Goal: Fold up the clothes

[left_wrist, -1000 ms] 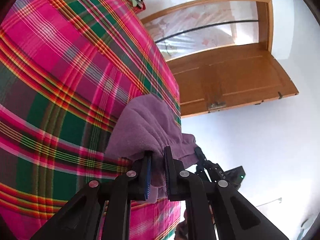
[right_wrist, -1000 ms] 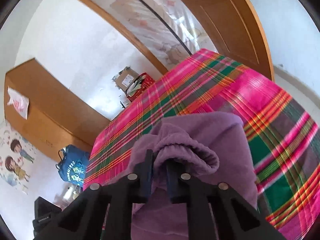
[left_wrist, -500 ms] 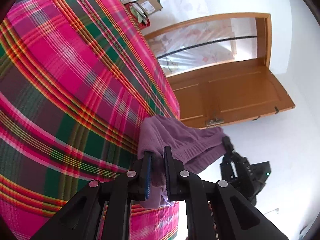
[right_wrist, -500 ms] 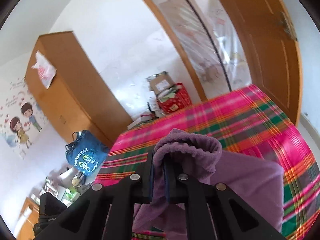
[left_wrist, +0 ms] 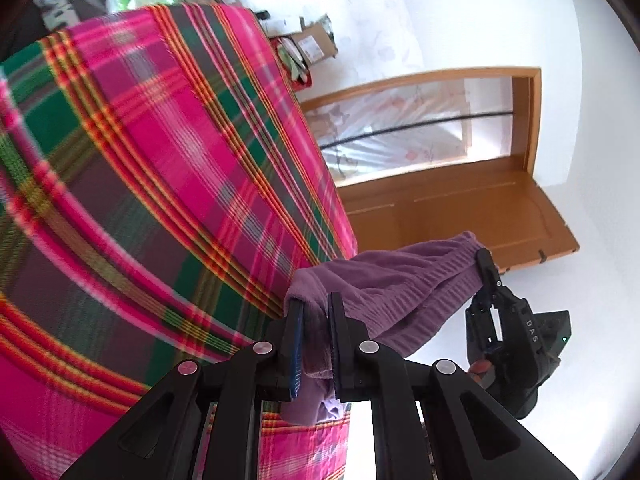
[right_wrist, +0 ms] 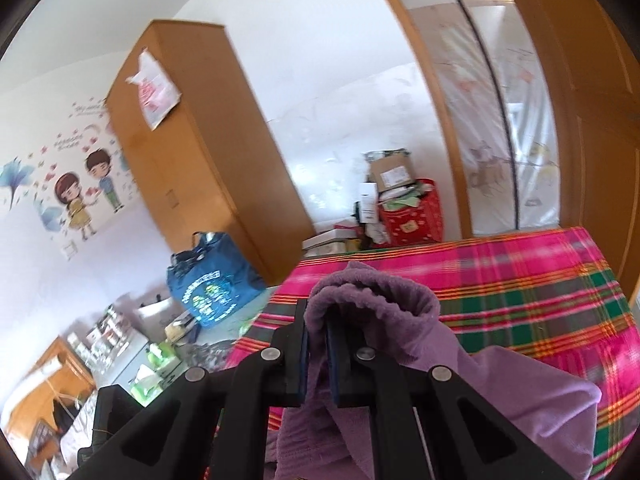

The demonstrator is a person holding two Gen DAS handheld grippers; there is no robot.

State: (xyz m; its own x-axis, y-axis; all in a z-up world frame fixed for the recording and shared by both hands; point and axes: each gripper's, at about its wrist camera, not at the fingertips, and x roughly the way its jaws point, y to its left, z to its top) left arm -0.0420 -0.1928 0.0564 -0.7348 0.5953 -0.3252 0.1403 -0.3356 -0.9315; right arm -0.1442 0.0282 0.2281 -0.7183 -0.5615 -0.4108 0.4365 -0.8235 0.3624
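Right now the purple garment (left_wrist: 392, 280) hangs in the air, stretched between both tools, off the edge of the plaid-covered bed (left_wrist: 160, 184). The left gripper (left_wrist: 314, 312) pinches one end of its ribbed band, and the right gripper (right_wrist: 316, 320) pinches the other, so neither is nearer. Seen from the left gripper, the band's long axis runs off to the right toward the other tool (left_wrist: 486, 280). Below the right gripper the rest of the cloth (right_wrist: 500, 392) sags toward the bed, which lies ahead of it.
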